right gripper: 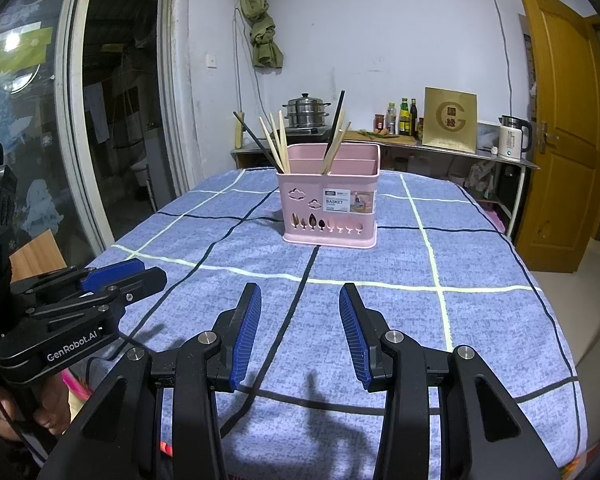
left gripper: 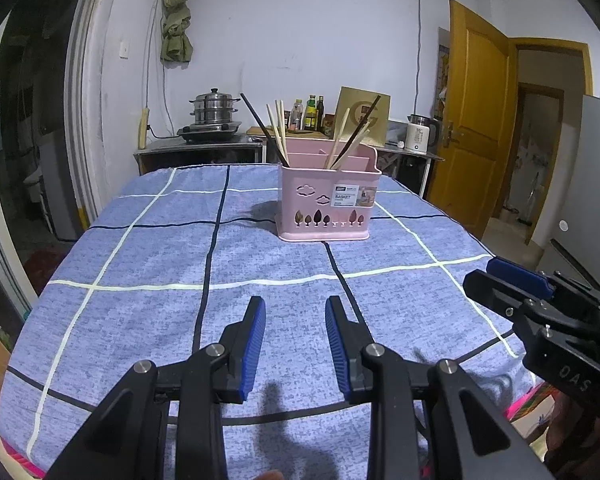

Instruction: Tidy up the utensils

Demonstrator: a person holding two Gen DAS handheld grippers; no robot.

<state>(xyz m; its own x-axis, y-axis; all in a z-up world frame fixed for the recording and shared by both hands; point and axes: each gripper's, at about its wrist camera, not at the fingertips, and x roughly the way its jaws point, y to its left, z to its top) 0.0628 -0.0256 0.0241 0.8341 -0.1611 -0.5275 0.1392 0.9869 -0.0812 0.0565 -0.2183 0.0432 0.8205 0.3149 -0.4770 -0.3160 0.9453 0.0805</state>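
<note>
A pink plastic utensil basket (left gripper: 327, 200) stands upright on the blue checked tablecloth (left gripper: 160, 320), far from both grippers; it also shows in the right wrist view (right gripper: 329, 208). Pale wooden and dark chopsticks (left gripper: 278, 132) lean out of its left and right compartments, seen too in the right wrist view (right gripper: 278, 140). My left gripper (left gripper: 296, 308) is open and empty, low over the near part of the table. My right gripper (right gripper: 300, 296) is open and empty beside it. Each gripper shows at the edge of the other's view: the right one (left gripper: 500, 280), the left one (right gripper: 132, 274).
A steel counter (right gripper: 440, 146) behind the table holds a steamer pot (right gripper: 306, 114) on a stove, sauce bottles (right gripper: 404, 116), a gold box (right gripper: 450, 118) and a white kettle (right gripper: 514, 136). A yellow door (right gripper: 560, 120) is at the right, a glass door (right gripper: 32, 120) at the left.
</note>
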